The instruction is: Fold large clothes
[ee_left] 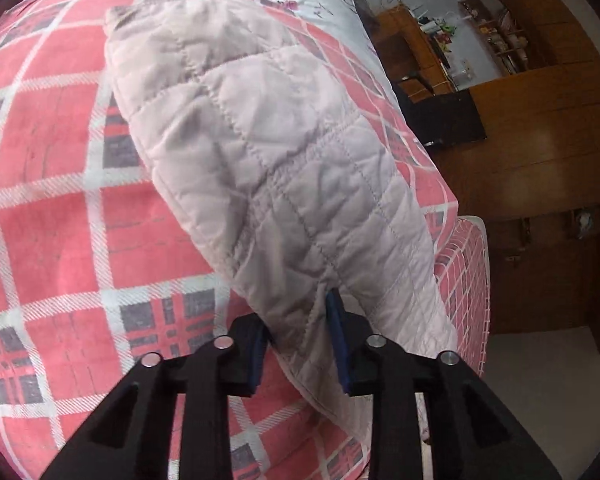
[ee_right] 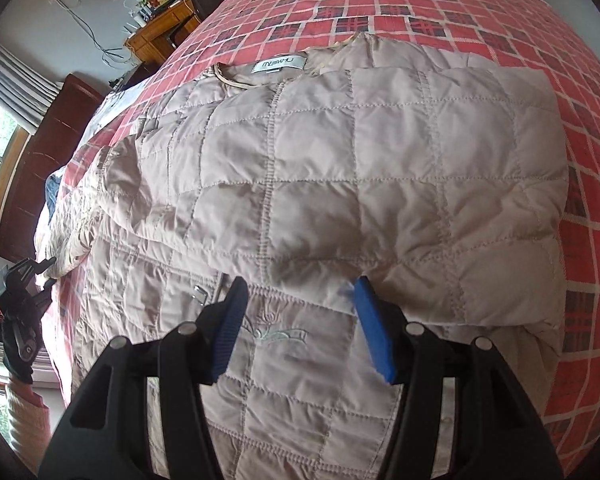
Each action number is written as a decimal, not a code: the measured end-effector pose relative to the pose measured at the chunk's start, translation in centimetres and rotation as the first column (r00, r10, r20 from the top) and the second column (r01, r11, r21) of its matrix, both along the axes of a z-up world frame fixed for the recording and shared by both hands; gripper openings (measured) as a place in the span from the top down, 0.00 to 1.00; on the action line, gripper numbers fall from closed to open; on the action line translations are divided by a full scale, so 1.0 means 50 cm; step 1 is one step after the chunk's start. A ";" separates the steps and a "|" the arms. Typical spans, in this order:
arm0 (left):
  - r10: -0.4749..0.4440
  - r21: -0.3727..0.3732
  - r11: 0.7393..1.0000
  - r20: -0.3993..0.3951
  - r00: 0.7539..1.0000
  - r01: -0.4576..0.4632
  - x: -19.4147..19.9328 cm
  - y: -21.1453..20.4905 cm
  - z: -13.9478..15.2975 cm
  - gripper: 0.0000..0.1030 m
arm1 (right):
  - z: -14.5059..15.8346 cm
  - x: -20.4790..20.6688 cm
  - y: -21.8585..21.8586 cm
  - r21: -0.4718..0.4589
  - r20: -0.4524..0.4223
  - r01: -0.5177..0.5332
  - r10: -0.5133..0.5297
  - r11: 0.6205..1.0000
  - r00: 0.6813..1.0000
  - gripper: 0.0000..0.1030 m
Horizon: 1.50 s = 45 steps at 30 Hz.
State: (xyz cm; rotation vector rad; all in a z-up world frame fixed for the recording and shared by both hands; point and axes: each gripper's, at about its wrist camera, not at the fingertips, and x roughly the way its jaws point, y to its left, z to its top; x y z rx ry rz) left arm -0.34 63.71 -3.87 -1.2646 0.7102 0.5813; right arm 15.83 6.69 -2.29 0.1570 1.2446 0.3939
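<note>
- The quilted beige jacket (ee_right: 320, 168) lies spread on the red plaid bedspread (ee_right: 460, 12), collar at the far end, one panel folded across its chest.
- The left gripper (ee_left: 300, 332) comes in low along the sleeve (ee_left: 260, 160), its fingers pinching the sleeve's end.
- The right gripper (ee_right: 300, 312) hovers over the jacket's lower front, fingers spread wide, holding nothing.
- In the right wrist view, a gloved hand (ee_right: 18, 332) holds the left gripper at the bed's edge.
</note>
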 end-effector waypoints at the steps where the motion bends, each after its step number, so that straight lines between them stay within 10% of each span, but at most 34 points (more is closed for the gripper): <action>1: 0.002 0.015 1.000 -0.004 1.000 -0.002 0.005 -0.002 0.003 0.89 | -0.001 0.001 -0.001 -0.001 -0.001 -0.001 0.001 1.000 1.000 0.46; 7: -0.058 0.244 0.968 0.016 0.998 0.052 0.034 -0.054 0.112 0.95 | 0.011 -0.004 -0.009 -0.009 0.013 -0.002 0.002 1.000 1.000 0.47; 13: -0.247 0.434 0.882 0.098 0.964 0.182 0.089 -0.170 0.264 0.96 | 0.047 -0.013 -0.020 -0.022 0.057 -0.007 0.008 1.000 0.998 0.47; 23: -0.614 0.578 0.678 0.105 0.783 0.454 0.250 -0.480 0.358 0.96 | 0.069 -0.016 -0.061 -0.028 0.081 0.033 -0.031 0.999 0.996 0.47; 34: -0.837 0.588 0.388 -0.098 0.539 0.710 0.372 -0.771 0.223 0.96 | 0.020 -0.004 -0.096 -0.041 0.029 0.073 -0.072 0.996 0.997 0.47; 45: -0.866 0.362 0.431 -0.092 0.492 0.826 0.402 -0.767 0.053 0.93 | 0.013 0.014 -0.100 -0.023 0.004 0.074 -0.074 0.997 0.997 0.47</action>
